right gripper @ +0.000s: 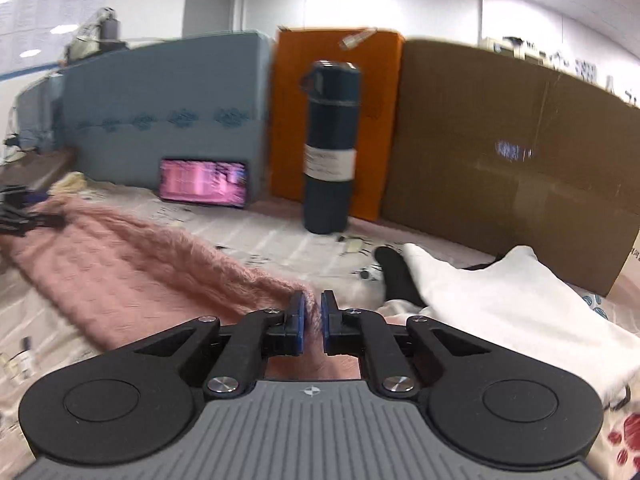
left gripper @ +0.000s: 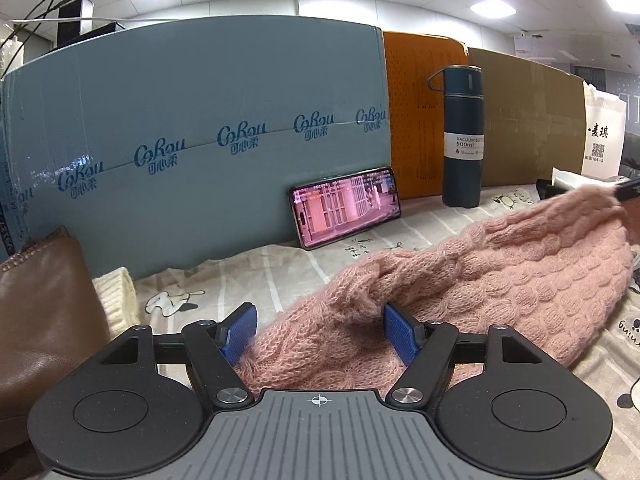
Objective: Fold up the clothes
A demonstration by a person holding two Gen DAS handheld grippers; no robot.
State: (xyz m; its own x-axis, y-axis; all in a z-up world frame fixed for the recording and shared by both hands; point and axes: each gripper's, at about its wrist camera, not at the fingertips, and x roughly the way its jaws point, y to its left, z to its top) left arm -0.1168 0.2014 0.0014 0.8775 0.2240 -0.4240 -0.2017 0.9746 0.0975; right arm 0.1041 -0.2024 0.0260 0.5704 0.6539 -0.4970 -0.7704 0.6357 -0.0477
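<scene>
Two tools tilt downward: right tool [right gripper: 313, 312] pinches the pink sweater [right gripper: 120, 272], left tool [left gripper: 318, 330] spread around it.

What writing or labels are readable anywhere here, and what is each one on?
"CoRou 可心柔", repeated: blue-grey box.
"VACUUM BOTTLE", cut off at the curve, and "500ml": label on the dark flask.
"麦琪": white bag; its QR code and small print are unreadable.
Orange box print, phone screen: too small.

A dark flask [left gripper: 463, 138] is stood upright before an orange board [left gripper: 424, 116]. A phone [left gripper: 346, 206] with a lit pink screen is leaned against a grey-blue box [left gripper: 192, 140]. A brown cardboard sheet [right gripper: 512, 160] is propped behind.
</scene>
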